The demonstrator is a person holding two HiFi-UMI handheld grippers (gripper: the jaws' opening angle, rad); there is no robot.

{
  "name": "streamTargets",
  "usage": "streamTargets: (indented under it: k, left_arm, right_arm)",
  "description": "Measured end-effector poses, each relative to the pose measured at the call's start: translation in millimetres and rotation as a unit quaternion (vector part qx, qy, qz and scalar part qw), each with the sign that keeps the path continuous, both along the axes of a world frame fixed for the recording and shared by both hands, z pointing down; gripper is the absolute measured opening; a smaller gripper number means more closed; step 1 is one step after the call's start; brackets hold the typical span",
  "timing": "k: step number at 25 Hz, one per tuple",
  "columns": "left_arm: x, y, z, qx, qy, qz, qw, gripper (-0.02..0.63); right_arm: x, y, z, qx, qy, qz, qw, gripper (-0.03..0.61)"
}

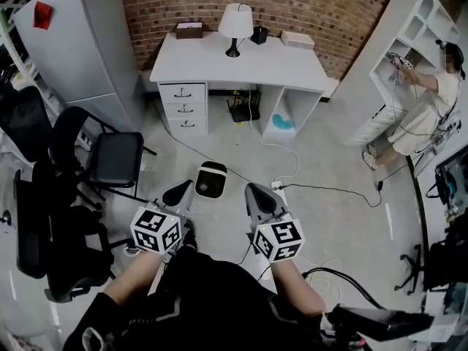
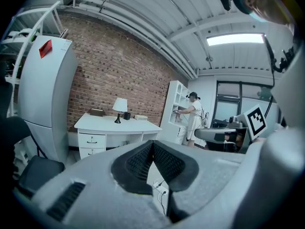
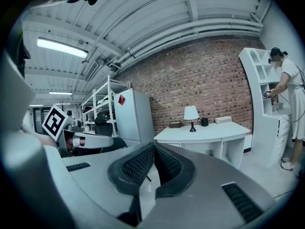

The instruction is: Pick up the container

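Note:
The container [image 1: 211, 179] is a small white bin with a dark top, standing on the grey floor just ahead of me. It lies between my two grippers and slightly beyond their tips. My left gripper [image 1: 178, 192] is to its left, shut with nothing in it, and the left gripper view shows the black pads [image 2: 138, 163] pressed together. To its right, my right gripper [image 1: 257, 194] is also shut and empty, pads [image 3: 136, 168] meeting. Both gripper views look level across the room, and the container does not show in either.
A white desk [image 1: 241, 64] with a lamp [image 1: 235, 22] stands against the brick wall ahead. Black chairs [image 1: 110, 159] and a grey cabinet [image 1: 80, 42] are on the left. A person [image 1: 431, 104] works at the white shelf on the right. Cables [image 1: 329, 190] run across the floor.

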State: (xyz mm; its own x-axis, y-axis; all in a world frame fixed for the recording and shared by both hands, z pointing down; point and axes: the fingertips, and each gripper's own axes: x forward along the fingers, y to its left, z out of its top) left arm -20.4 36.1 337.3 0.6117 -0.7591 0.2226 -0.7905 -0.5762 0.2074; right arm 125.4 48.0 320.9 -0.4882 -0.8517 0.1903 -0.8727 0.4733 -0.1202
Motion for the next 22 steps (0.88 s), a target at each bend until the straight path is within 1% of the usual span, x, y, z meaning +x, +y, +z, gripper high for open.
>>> streamTargets:
  k: [4, 8, 14, 18, 22]
  left_arm:
    - [-12, -33, -2, 0.006, -0.01, 0.019, 0.9998, 0.009]
    - [-26, -68, -2, -0.001, 0.007, 0.02, 0.9998, 0.009]
    - [-47, -112, 4, -0.014, 0.025, 0.037, 0.9989, 0.009]
    - [-62, -138, 1, -0.011, 0.034, 0.044, 0.9984, 0.009]
    - [-81, -162, -1, 0.002, 0.038, 0.04, 0.9985, 0.009]
  right_arm:
    - [-17, -31, 0, -0.009, 0.003, 0.003, 1.0, 0.008]
    - [-32, -64, -3, -0.014, 0.012, 0.003, 1.0, 0.008]
    - [-57, -104, -1, -0.025, 0.025, 0.01, 0.999, 0.008]
    - [-72, -126, -7, -0.024, 0.033, 0.016, 0.999, 0.008]
    - [-85, -151, -7, -0.022, 0.039, 0.024, 0.999, 0.008]
